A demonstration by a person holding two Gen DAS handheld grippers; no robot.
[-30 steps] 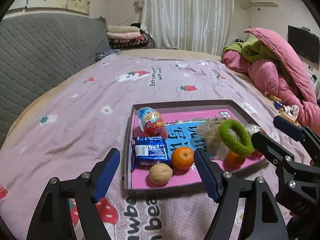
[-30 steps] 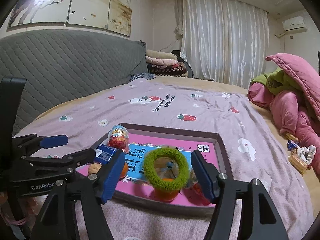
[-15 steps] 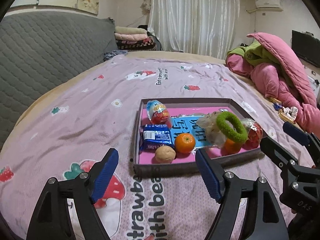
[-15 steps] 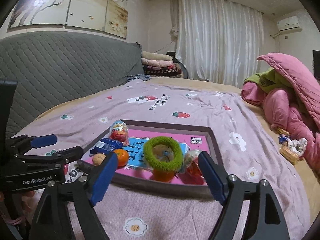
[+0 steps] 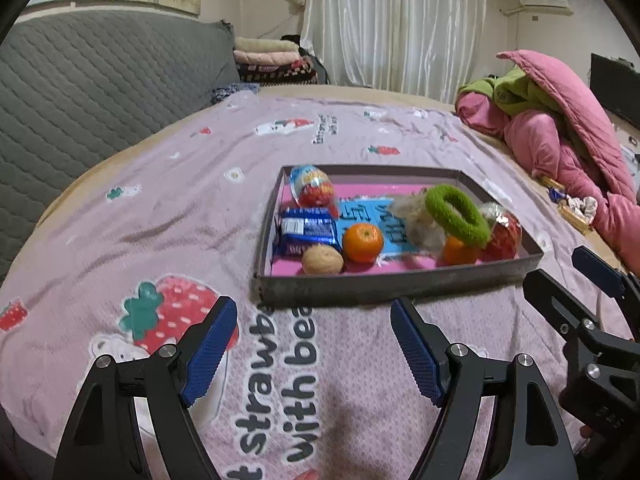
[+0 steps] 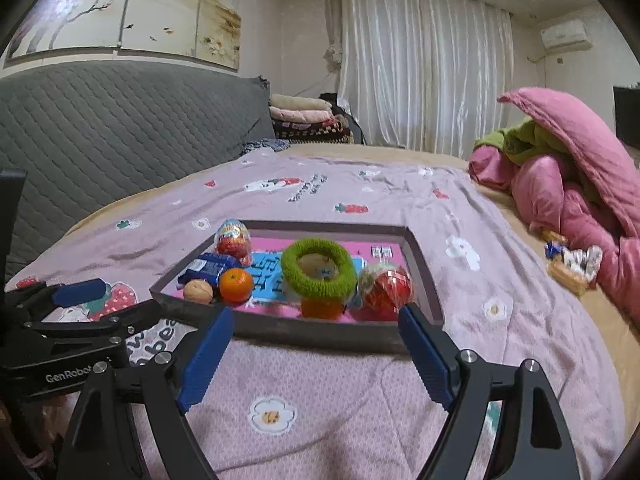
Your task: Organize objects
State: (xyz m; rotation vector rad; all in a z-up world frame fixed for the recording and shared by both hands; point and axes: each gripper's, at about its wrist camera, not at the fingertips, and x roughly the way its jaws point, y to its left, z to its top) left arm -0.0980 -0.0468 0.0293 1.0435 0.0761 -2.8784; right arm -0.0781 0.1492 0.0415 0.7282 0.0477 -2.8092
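Nearest, the left gripper (image 5: 312,344) and right gripper (image 6: 316,348) hover over the bedspread (image 5: 140,216), both spread wide and empty; the right one's jaws have just been opening with nothing between them. Beyond them lies the tray (image 5: 400,280), holding every visible item, including a green ring (image 6: 318,268) apparently propped on an orange. Sorting appears nearly complete.

Both grippers have drawn back from the tray (image 5: 400,286). The right gripper (image 6: 316,350) widened its jaws, leaving the green ring (image 6: 318,268) in it.
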